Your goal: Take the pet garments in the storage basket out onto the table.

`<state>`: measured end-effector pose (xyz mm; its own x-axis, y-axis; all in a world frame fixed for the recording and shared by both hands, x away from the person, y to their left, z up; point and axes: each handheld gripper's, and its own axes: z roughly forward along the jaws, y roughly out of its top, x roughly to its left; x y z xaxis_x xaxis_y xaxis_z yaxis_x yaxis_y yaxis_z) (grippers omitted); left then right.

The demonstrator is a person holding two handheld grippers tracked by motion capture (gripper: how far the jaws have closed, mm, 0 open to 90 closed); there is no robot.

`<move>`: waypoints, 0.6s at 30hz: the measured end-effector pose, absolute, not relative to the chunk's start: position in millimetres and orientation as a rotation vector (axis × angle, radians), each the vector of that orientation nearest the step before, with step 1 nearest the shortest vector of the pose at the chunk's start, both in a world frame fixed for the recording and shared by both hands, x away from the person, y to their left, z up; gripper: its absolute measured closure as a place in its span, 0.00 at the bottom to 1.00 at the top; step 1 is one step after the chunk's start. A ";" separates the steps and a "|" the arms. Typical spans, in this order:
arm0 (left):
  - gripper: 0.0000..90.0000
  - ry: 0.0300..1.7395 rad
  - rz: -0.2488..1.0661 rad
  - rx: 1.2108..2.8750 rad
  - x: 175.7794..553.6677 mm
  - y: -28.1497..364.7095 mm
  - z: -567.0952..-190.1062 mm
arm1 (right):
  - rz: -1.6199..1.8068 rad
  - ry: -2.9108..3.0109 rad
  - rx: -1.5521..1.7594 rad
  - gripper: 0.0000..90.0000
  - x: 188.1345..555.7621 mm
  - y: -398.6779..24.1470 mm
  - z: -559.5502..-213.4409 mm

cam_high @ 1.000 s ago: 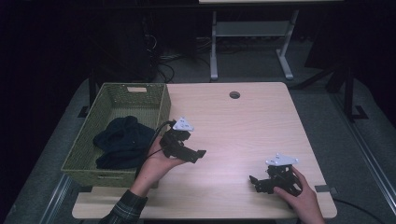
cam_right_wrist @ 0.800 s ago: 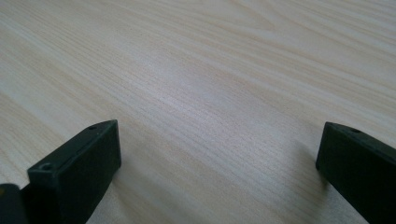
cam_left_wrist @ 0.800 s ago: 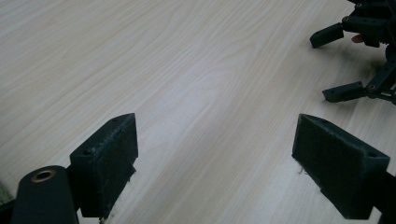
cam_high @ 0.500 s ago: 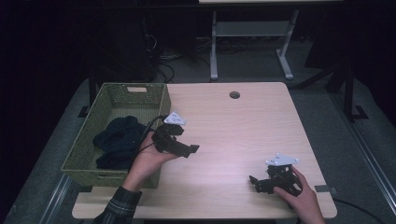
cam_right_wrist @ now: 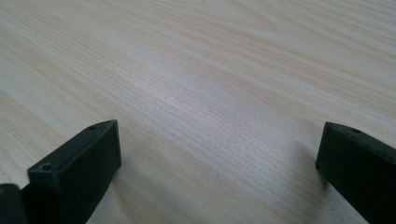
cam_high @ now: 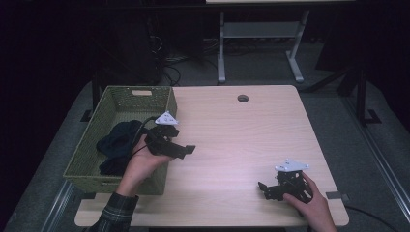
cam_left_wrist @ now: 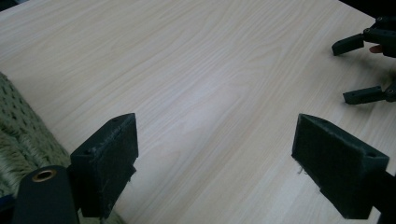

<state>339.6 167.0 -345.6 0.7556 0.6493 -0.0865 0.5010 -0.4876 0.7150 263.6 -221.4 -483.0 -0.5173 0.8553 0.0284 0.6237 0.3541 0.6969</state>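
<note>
The left tool (cam_high: pixel 186 150) hung wide open and empty just right of the basket (cam_high: pixel 87 153), probably to reach its dark cloth (cam_high: pixel 116 145), while the right tool (cam_high: pixel 265 188), open too, rested on the near surface (cam_high: pixel 232 140).

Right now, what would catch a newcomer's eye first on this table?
Probably the green woven basket at the table's left edge, with a dark cloth heaped inside. Next, the two black hand-held grippers: the left gripper beside the basket's rim, the right gripper near the front right corner, both open over bare wood.
</note>
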 end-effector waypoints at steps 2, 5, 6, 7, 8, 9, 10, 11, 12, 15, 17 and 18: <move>0.15 0.863 0.252 2.187 340.3 171.0 -344.6 | 0.947 2.280 1.303 0.00 263.6 -221.5 -483.0; 0.15 0.879 0.263 2.176 341.1 177.3 -342.6 | 0.947 2.280 1.301 0.00 263.7 -221.5 -483.0; 0.15 0.884 0.265 2.172 341.3 179.3 -342.2 | 0.947 2.280 1.299 0.00 263.7 -221.6 -483.1; 0.15 0.888 0.268 2.168 341.4 181.1 -341.9 | 0.947 2.280 1.299 0.00 263.8 -221.6 -483.1; 0.15 0.889 0.268 2.168 341.7 182.8 -341.7 | 0.947 2.280 1.300 0.00 263.7 -221.6 -483.0; 0.15 0.891 0.269 2.171 341.8 184.4 -341.3 | 0.947 2.280 1.299 0.00 263.8 -221.6 -483.1; 0.15 0.896 0.269 2.169 342.0 186.2 -341.2 | 0.947 2.280 1.298 0.00 263.8 -221.6 -483.1; 0.15 0.896 0.269 2.169 342.0 186.2 -341.2 | 0.947 2.280 1.298 0.00 263.8 -221.6 -483.1; 0.15 0.902 0.273 2.165 342.4 188.9 -341.1 | 0.947 2.280 1.297 0.00 263.8 -221.7 -483.1; 0.15 0.913 0.285 2.159 343.2 195.9 -339.8 | 0.947 2.280 1.298 0.00 263.8 -221.6 -483.1; 0.15 0.926 0.294 2.154 343.5 200.0 -339.1 | 0.947 2.280 1.300 0.00 263.7 -221.6 -483.1; 0.15 0.932 0.300 2.151 343.7 202.3 -338.9 | 0.947 2.280 1.298 0.00 263.8 -221.6 -483.1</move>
